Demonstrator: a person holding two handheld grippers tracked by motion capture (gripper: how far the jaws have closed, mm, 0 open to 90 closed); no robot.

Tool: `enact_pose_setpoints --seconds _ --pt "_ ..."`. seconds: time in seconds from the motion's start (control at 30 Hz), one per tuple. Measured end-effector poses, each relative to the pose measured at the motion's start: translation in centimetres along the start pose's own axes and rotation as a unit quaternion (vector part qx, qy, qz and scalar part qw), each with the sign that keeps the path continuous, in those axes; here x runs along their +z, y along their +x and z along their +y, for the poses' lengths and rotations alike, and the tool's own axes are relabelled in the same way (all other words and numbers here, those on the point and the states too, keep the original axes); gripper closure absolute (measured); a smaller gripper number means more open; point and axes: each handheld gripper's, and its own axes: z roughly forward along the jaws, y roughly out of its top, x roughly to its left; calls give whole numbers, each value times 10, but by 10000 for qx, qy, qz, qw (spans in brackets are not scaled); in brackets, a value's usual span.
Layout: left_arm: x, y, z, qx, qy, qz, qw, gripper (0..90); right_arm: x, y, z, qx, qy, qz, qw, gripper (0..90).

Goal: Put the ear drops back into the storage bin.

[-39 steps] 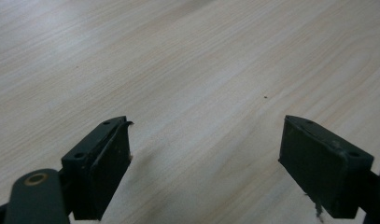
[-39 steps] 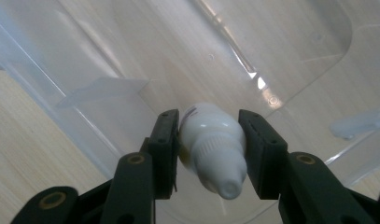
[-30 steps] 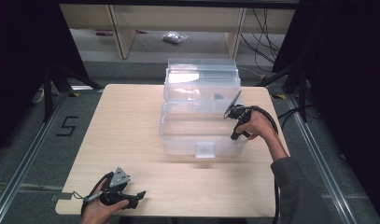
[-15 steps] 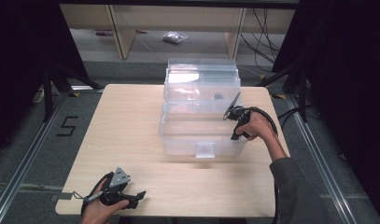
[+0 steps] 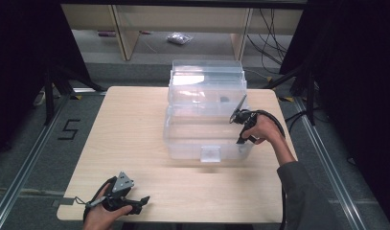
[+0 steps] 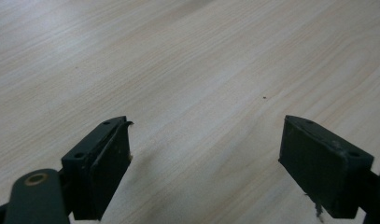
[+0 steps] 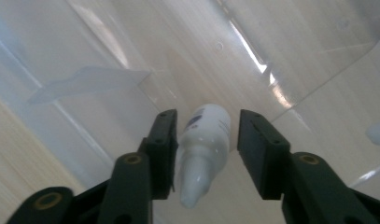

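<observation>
The left gripper (image 5: pixel 141 200) rests idle with jaws wide and empty at the table's (image 5: pixel 135 124) near edge, well short of the bin (image 5: pixel 207 120). Over the bin's right side, the right gripper (image 7: pixel 204 154) has just been opening, its pads now loosened around the small white bottle (image 7: pixel 204 144) between them, apparently to drop it inside.

Glossy white plastic bottle (image 7: pixel 207 140) – clear plastic box (image 5: pixel 207 129) (matt wood table (image 5: pixel 130 129)).

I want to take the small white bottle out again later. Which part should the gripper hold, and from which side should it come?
Grip the small white bottle across its round body, not the tapered cap, which would likely slip. Come from the cap end, as the right gripper stands now, jaws on either side, inside the clear box.
</observation>
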Motion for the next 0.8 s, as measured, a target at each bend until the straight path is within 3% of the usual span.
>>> enact_pose_setpoints --seconds 0.03,0.07,0.1,0.17,0.2,0.23,0.27,0.3,0.33,0.37,0.4,0.47,0.5,0.53,0.57,0.8 --pt "2 -3 0 -220 -187 21 9996 158 -2 0 0 -35 -15 -42 10000 552" --pt "2 -3 0 -208 -183 23 9996 158 -3 2 -1 153 -76 21 9999 530" --pt "2 -3 0 -209 -193 0 9996 157 -4 1 -1 64 -174 99 9998 512" --pt "0 0 0 20 15 -15 10000 157 -9 3 -2 213 -157 -12 9996 489" --pt "0 0 0 16 18 -1 10000 157 -11 2 -4 172 -242 84 9995 467" --pt "3 -3 0 -214 -176 18 9996 158 -12 2 -4 122 -287 94 9995 459" --pt "3 -3 0 -225 -186 20 9996 157 -14 4 -5 298 -275 65 9992 448" --pt "3 -3 0 -223 -190 -9 9996 158 -16 4 -6 269 -326 72 9991 440" --pt "1 -1 0 -64 -51 -24 10000 158 -18 5 -6 339 -347 39 9988 431" --pt "1 0 0 7 14 -1 10000 157 -20 3 -6 216 -410 41 9989 428" --pt "3 -3 0 -243 -193 21 9995 158 -22 3 -7 187 -450 14 9988 420" --pt "3 -3 0 -227 -191 -7 9996 158 -25 3 -7 208 -490 -50 9986 414" --pt "1 -1 0 -39 -28 -21 10000 158 -27 3 -7 223 -509 -26 9985 410" --pt "1 0 0 -15 0 1 10000 158 -28 4 -7 233 -527 -29 9983 405" --pt "3 -3 0 -243 -188 22 9995 158 -29 4 -7 221 -542 -61 9983 405" --pt "3 -3 0 -224 -180 -7 9996 157 -36 6 -7 177 -702 -110 9973 403"
